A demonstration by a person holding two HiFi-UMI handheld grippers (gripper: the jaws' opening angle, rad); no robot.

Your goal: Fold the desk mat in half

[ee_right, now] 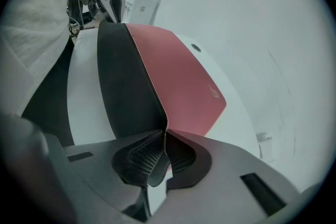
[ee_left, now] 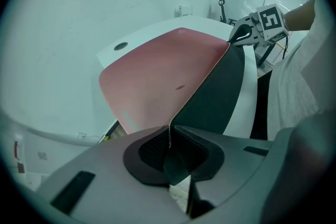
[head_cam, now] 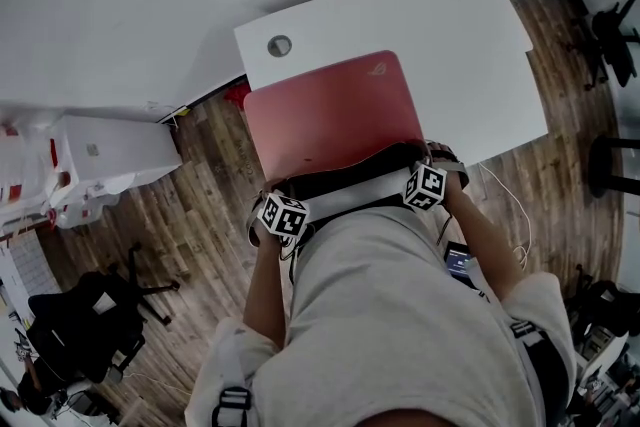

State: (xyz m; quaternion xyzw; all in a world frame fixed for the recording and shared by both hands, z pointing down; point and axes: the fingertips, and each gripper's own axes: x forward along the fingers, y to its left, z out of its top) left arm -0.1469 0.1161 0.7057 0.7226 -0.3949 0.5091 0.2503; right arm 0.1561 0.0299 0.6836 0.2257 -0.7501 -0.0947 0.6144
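A red desk mat point(head_cam: 330, 115) lies on the white desk point(head_cam: 480, 45). Its near edge is lifted off the desk and shows the black underside point(head_cam: 350, 170). My left gripper point(head_cam: 273, 195) is shut on the near left corner, and the mat's edge point(ee_left: 199, 92) runs straight out of its jaws point(ee_left: 170, 139). My right gripper point(head_cam: 428, 160) is shut on the near right corner, with the thin edge pinched between its pads point(ee_right: 163, 139). Each gripper shows in the other's view, the right gripper point(ee_left: 240, 35) and the left gripper point(ee_right: 113, 8), both at the raised edge.
A round cable hole point(head_cam: 280, 45) sits in the desk's far left corner. On the wooden floor are a white cabinet point(head_cam: 110, 155) at left, a black office chair point(head_cam: 100, 310) at lower left, and more chairs point(head_cam: 610, 45) at right. A white cable point(head_cam: 512, 215) hangs beside the desk.
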